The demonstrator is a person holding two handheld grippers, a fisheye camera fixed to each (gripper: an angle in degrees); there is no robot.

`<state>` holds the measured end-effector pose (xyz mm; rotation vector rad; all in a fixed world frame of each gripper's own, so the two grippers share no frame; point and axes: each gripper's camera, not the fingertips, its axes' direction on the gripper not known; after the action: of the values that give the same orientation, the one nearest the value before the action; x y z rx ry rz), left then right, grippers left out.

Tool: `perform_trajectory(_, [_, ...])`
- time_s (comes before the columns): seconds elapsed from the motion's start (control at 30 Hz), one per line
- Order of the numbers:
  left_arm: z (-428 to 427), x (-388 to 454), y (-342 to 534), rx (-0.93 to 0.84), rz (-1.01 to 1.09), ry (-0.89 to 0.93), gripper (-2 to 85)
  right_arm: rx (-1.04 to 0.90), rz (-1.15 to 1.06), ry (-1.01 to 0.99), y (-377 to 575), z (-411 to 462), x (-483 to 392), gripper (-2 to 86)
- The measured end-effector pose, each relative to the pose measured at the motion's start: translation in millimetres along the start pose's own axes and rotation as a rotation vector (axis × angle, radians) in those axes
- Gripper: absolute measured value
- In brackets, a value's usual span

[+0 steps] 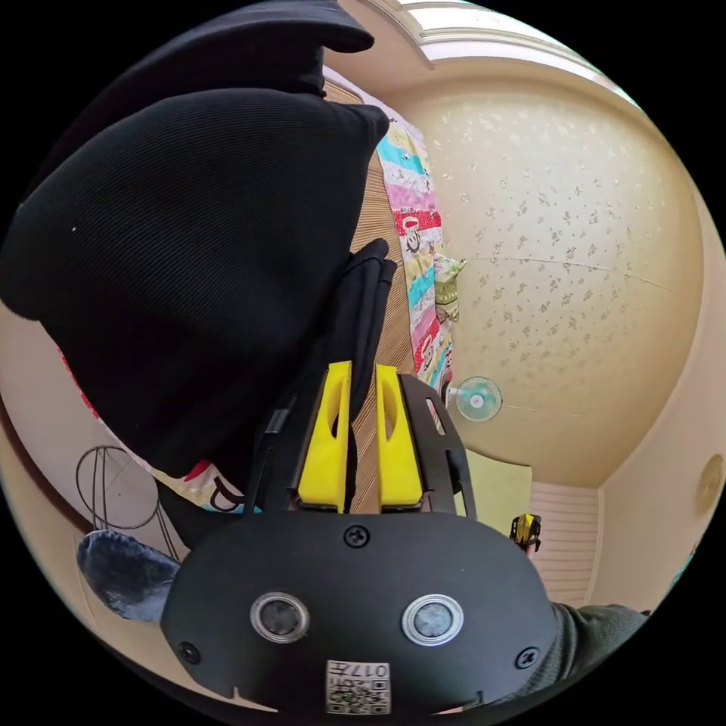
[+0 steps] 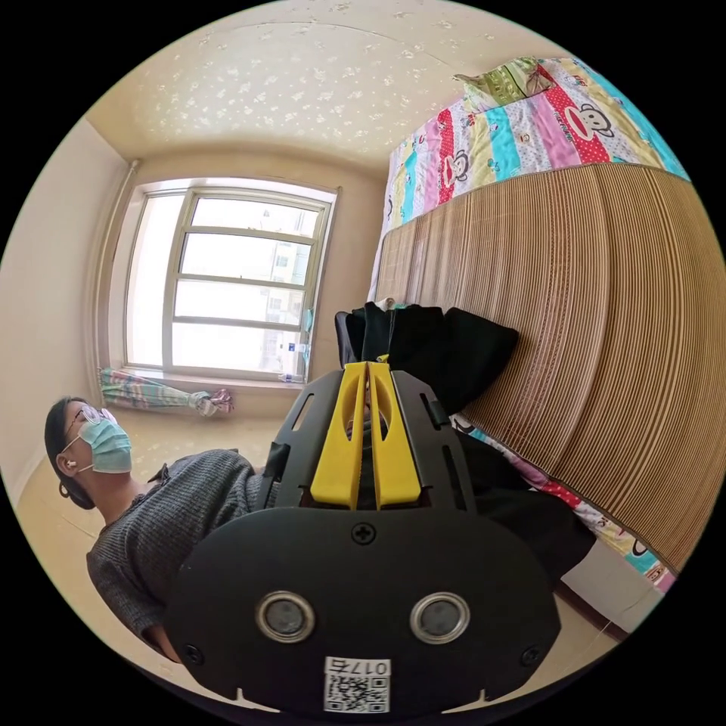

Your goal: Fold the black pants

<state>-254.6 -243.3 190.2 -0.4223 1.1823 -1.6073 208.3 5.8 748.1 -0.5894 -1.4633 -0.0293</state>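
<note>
Left gripper clamped on black pants; right gripper clamped on black pants. Fabric lifted beside woven bed mat, hanging past both tips.

The black ribbed-knit pants hang lifted and bunched in the left gripper view, a broad dark drape with a narrow folded edge running down toward the yellow jaws. In the right gripper view the same black fabric is gathered in layered folds against the slatted bamboo mat, one end trailing downward.
</note>
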Motion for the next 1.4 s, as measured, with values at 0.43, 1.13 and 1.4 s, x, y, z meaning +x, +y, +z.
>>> perform_trajectory(0.43, [96.9,-74.3,-155.5,-0.36,-0.021,-0.014,11.3,-0.001,0.029,-0.034,12.7,-14.5,39.8,0.6])
perform_trajectory(1.13, [234.4,-164.4,-40.8,-0.782,0.339,0.949,-0.5,-0.317,0.15,-0.078,-98.6,157.7,169.5,13.2])
perform_trajectory(1.4, [180.7,-236.9,-9.1,-0.679,0.558,0.957,-0.7,-0.315,0.331,-0.321,-96.5,178.7,221.3,7.4])
